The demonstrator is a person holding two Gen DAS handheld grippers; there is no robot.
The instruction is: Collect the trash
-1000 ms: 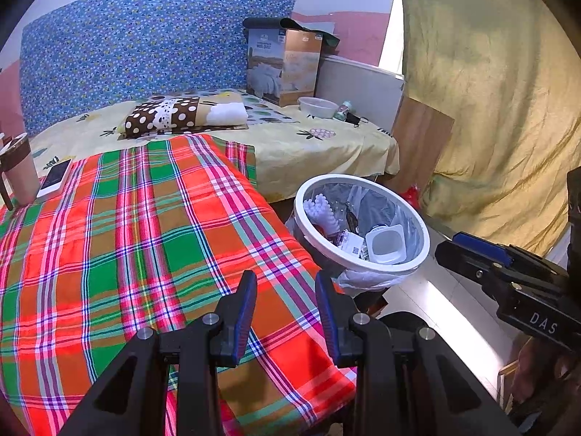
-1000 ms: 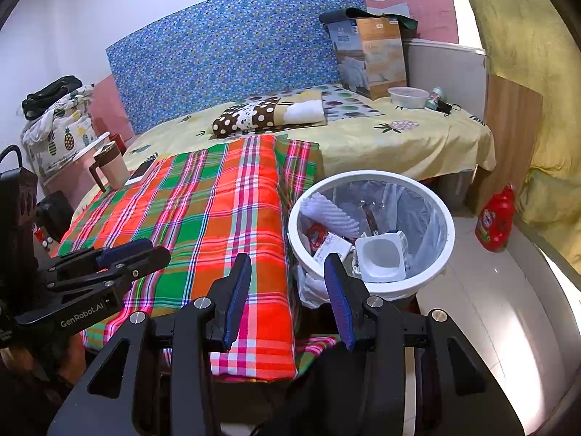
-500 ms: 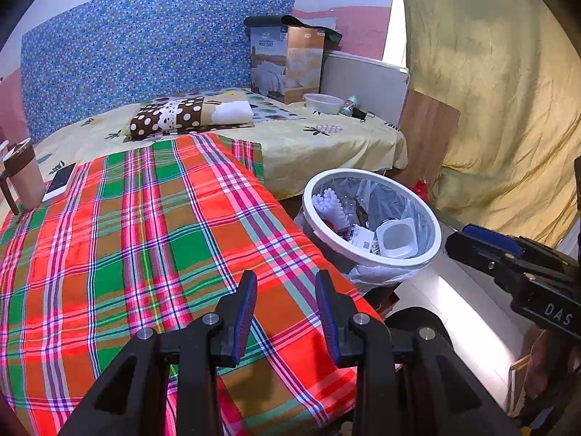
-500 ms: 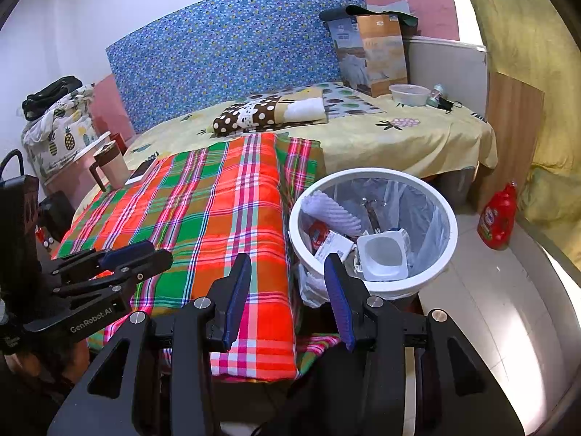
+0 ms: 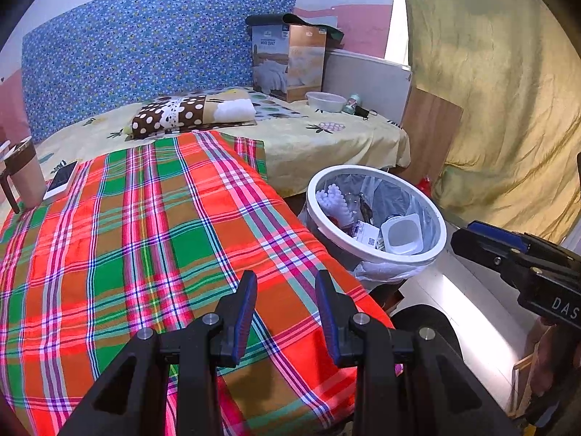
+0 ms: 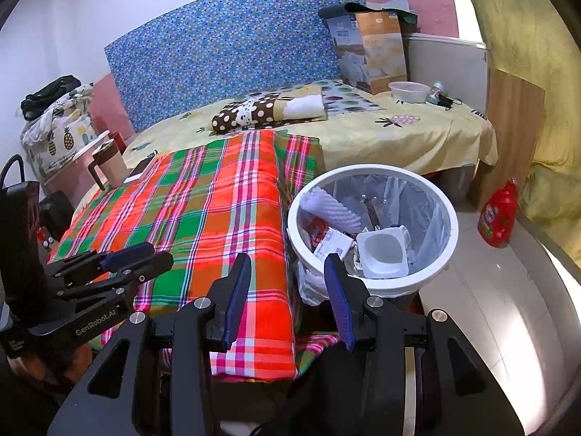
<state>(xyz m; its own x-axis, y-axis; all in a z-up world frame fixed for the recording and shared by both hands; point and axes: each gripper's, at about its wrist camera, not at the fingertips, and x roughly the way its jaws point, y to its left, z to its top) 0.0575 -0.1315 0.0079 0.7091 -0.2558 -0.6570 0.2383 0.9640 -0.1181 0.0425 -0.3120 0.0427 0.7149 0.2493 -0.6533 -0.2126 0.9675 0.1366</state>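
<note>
Centrally, the white trash bin (image 6: 374,283), lined with a clear plastic bag, stands on the floor against the side of the bed, just beside the hanging edge of the plaid blanket (image 6: 218,214). Inside it lie a white square plastic tub (image 6: 383,252), a white ridged foam sleeve (image 6: 332,207), a printed white carton (image 6: 332,243) and a scrap of red wrapper (image 6: 316,227); the tub rests on top, nearest the camera. The right gripper (image 6: 287,292) hangs above the near rim of the bin, its blue-padded fingers (image 6: 236,290) spread apart with nothing between them. The left gripper (image 5: 285,312) hovers over the blanket, to the left of the bin, its fingers (image 5: 245,312) likewise parted and empty; each gripper shows at the edge of the other's view. Beyond the blanket, a yellow fruit-print sheet (image 6: 417,134) covers the bed, bearing a folded polka-dot pillow (image 6: 268,109), a clear plastic bowl (image 6: 408,91) and a quilt box (image 6: 370,54) at the far corner. A patterned blue headboard (image 6: 232,47) backs the bed. A lidded mug (image 6: 109,163) and a phone (image 5: 61,180) sit at the blanket's far left edge. A red detergent bottle (image 6: 497,214) stands on the floor to the right of the bin, near a yellow curtain (image 5: 501,91).
</note>
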